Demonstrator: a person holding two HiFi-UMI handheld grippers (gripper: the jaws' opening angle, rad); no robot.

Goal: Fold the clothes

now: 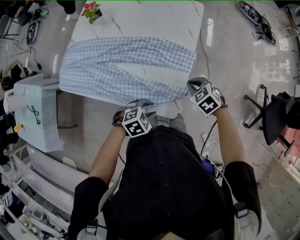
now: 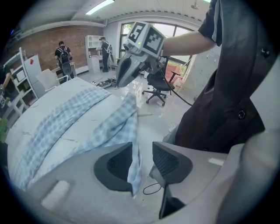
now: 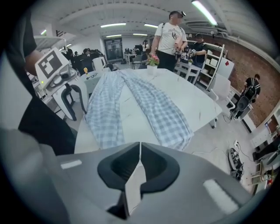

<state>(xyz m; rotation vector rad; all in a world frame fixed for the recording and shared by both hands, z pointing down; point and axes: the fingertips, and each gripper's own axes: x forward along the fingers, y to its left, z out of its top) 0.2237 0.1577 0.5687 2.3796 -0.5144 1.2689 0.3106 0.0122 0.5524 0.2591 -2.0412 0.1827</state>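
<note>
Blue-and-white checked trousers [image 1: 126, 65] lie spread on the white marble table [image 1: 178, 18], legs running towards the right; the near leg reaches the table's front edge. My left gripper [image 1: 135, 105] is at that edge. In the left gripper view its jaws [image 2: 142, 164] stand apart, and a hanging edge of the checked cloth [image 2: 133, 162] passes between them, lying against the left pad [image 2: 119, 164]. My right gripper [image 1: 197, 85] hovers by the near leg's end; its jaws [image 3: 139, 162] are shut, with no checked cloth between them.
A small pot of flowers [image 1: 91, 11] stands at the table's far left corner. A pale side cabinet [image 1: 40, 112] is left of the table and a black office chair [image 1: 272, 117] to the right. People [image 3: 168, 39] stand beyond the table's far end.
</note>
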